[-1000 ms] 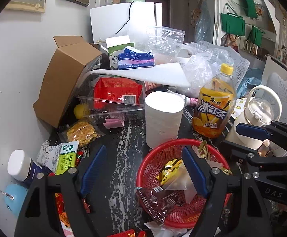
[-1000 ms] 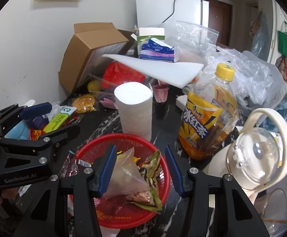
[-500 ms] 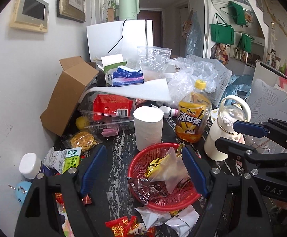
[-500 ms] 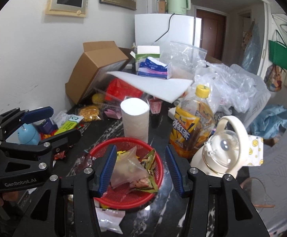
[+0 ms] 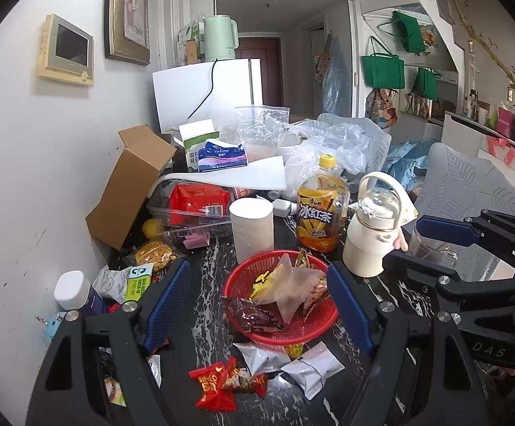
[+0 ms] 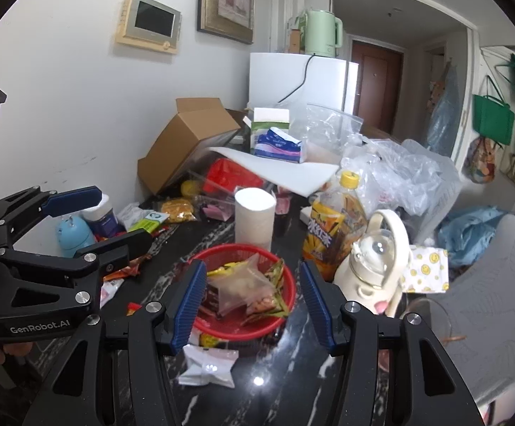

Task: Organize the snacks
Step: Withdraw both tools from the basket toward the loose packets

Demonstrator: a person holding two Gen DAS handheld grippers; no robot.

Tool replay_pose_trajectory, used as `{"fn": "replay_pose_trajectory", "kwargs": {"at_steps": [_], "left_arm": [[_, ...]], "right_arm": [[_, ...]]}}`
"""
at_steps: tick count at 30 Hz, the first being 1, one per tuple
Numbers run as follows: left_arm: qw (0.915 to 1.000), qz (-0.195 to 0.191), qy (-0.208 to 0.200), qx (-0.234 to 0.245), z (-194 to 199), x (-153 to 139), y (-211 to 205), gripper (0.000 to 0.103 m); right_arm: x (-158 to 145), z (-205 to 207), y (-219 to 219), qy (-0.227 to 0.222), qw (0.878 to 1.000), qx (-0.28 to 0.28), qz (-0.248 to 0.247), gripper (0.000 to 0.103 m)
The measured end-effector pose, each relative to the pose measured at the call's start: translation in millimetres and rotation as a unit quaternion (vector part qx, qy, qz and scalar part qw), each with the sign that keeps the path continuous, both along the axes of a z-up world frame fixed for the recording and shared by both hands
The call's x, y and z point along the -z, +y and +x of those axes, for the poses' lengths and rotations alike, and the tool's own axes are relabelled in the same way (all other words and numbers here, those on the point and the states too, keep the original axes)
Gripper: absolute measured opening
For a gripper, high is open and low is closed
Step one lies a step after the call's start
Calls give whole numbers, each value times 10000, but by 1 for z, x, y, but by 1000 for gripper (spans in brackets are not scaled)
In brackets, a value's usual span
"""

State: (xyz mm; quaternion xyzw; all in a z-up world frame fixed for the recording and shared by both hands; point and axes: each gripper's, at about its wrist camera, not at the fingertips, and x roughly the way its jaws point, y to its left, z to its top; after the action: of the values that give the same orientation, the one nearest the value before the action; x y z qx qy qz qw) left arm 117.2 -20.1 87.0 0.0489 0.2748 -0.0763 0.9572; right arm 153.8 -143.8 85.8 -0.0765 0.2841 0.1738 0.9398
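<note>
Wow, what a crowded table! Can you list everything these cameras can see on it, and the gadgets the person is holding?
red plastic mesh basket: one, table centre, holding several snack packets
white paper roll: one, upright behind the basket
iced tea bottle, yellow cap: one, right of the roll
cream flask with clear lid: one, right of the basket
white snack packets: two, in front of the basket
red candy wrappers: a few, near edge
brown cardboard box: one, tipped against the wall
blue tissue pack: one, on a white board behind
left gripper: black, blue pads, open, empty
right gripper: same, open, empty
</note>
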Motion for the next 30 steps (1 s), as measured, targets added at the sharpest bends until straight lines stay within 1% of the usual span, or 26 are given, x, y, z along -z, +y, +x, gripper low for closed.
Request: {"fn": "replay_pose_trajectory", "kwargs": {"at_steps": [3,6,10,14,17,26,30], "left_arm": [[10000,-1,43,48,-9,5,0,79],[9998,-46,148,85,-16,14,1,79],[9994,-122,310,93,-26,28,4,79],[9990,-1,423,146,-32,43,3,79],[9986,60,514,92,-35,56,4,79],[9957,-186,908,57,-33,97,19,79],[9927,-304,1168,28,-27,112,28,79]], "right_arm": [[4,-14,-1,9,10000,31,20,56],[10,-23,-2,61,10000,52,48,60],[24,-33,-2,170,9998,99,80,61],[41,-38,-4,370,9991,152,163,61],[54,-39,-3,527,9984,130,161,61],[93,-32,9,1020,9948,-23,40,61],[110,-24,15,1238,9922,-135,34,61]]}}
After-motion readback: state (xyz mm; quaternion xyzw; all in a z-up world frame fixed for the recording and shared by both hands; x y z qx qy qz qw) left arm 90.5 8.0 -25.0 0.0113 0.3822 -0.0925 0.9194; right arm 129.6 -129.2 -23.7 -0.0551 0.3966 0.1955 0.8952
